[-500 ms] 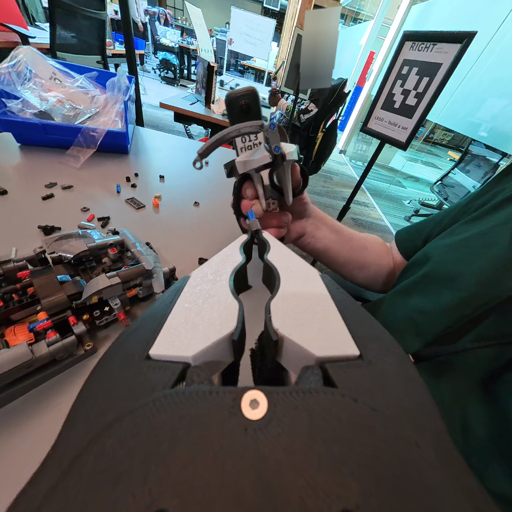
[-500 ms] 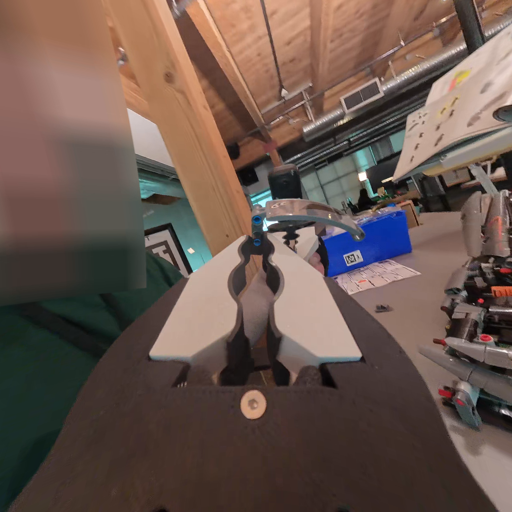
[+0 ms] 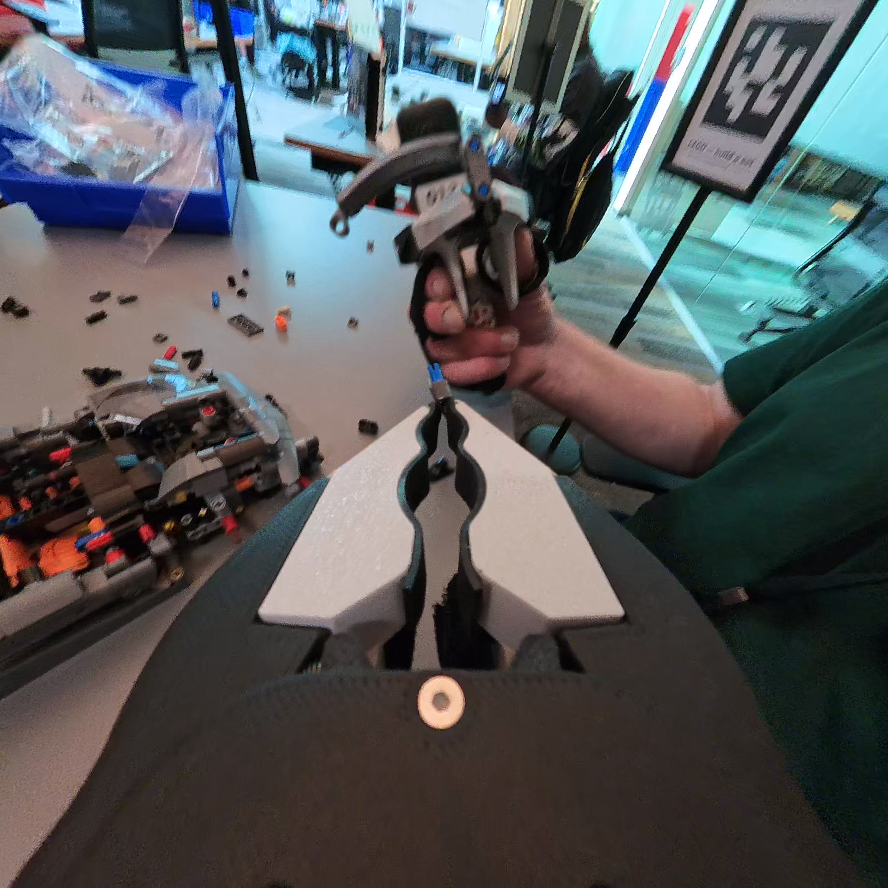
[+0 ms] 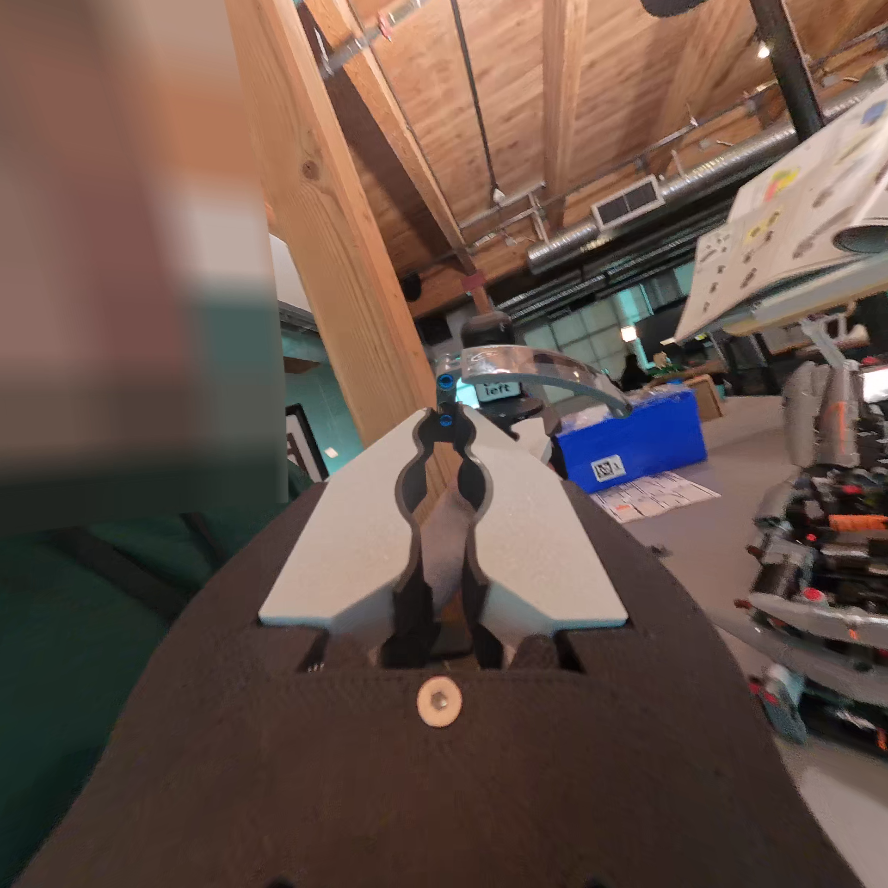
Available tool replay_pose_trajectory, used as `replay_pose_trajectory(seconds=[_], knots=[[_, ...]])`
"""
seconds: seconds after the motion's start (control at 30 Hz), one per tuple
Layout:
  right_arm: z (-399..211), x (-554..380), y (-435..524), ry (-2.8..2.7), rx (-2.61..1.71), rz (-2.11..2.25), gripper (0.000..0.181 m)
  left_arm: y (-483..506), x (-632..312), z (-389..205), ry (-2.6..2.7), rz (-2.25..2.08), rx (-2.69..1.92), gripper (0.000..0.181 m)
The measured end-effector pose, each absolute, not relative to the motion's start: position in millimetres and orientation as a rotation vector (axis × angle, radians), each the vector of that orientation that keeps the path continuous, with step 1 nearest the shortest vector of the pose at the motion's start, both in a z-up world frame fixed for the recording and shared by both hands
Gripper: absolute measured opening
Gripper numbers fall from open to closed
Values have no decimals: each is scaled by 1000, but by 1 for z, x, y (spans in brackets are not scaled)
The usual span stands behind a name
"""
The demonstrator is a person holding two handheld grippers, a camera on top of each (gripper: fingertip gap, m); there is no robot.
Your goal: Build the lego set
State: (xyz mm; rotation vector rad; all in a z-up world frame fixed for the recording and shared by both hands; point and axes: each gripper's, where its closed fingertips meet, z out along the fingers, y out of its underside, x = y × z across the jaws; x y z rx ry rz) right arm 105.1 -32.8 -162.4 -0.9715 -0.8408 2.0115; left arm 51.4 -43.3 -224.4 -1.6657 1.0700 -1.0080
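Pinching small grey-blue pin (image 3: 436,385) at tips, left gripper (image 3: 439,408) nearly closed. Right gripper (image 4: 444,419) clamping short dark link with blue pins (image 4: 445,401), curved grey panel (image 4: 543,370) hanging off it. Parts light, rigid, slippery; gripping mid-body seems best. Versus half second earlier: right gripper tilting, views blurring. Half-built model (image 3: 134,485) sitting on table (image 3: 312,365).

A thick wooden post (image 4: 336,240) rises to a timber ceiling (image 4: 552,96) carrying a silver duct (image 4: 672,192) (vent grille set in), while glass walls (image 3: 793,216) glow teal
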Motion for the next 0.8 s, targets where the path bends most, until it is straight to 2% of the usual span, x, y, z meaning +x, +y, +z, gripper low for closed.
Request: replay_pose_trajectory(seconds=[0.03, 0.17, 0.33, 0.6, 0.8], knots=[[-167, 103, -32, -858, -1011, 1976, 5, -43, 49, -235, 1100, -954, -1702, 1], [-184, 102, -26, -892, -1136, 1862, 6, -44, 36, -287, 1227, -727, -1866, 1], [-201, 100, -20, -917, -1240, 1762, 6, -52, 31, -324, 1326, -657, -1959, 2], [-207, 94, -21, -956, -1276, 1741, 6, -52, 21, -342, 1324, -611, -2029, 4], [-209, 92, -22, -978, -1289, 1729, 6, -53, 8, -340, 1298, -609, -2045, 17]])
